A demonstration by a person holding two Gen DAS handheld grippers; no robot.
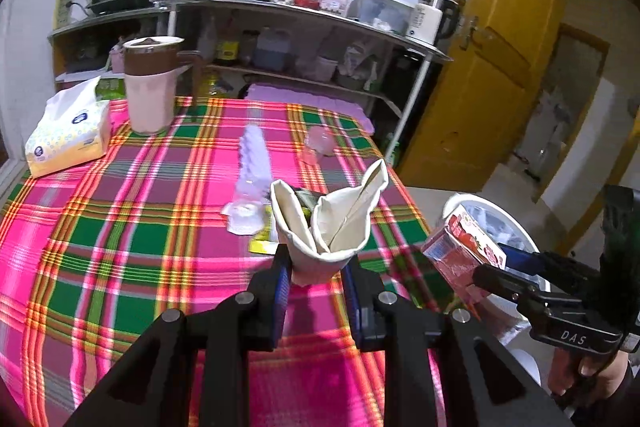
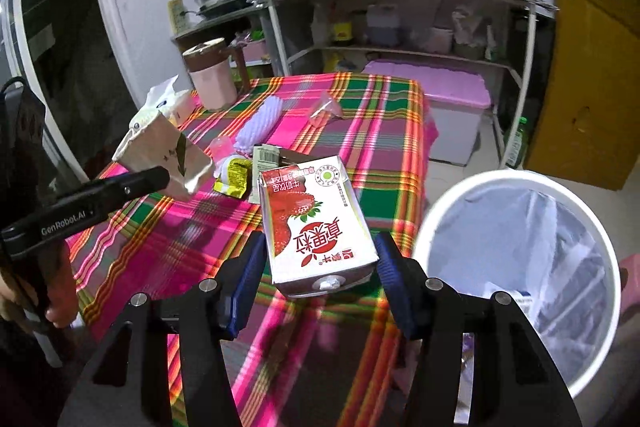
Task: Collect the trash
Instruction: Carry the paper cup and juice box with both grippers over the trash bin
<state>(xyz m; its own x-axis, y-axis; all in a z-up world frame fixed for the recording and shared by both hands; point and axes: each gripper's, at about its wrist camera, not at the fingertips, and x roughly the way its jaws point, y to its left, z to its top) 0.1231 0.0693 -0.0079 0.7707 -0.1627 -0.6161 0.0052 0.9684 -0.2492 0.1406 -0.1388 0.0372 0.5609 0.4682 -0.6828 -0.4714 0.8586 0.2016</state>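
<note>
Now the left tongs (image 1: 316, 267) are closed on a crumpled beige paper bag (image 1: 328, 223), lifted above the plaid-covered bench (image 1: 120, 227); the right tongs (image 2: 320, 267) grip a strawberry milk carton (image 2: 312, 223) at the bench's edge, just beside the white lined trash bin (image 2: 516, 267); a yellow wrapper (image 2: 232, 179), a white foam sleeve (image 1: 252, 163) and a clear plastic scrap (image 1: 320, 143) lie on the cloth; a tissue pack (image 1: 68, 143) and a pink jug (image 1: 150, 83) stand at the far side.

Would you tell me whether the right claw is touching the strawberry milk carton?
Touching: the right wrist view shows the right claw pressing both sides of the strawberry milk carton.
</note>
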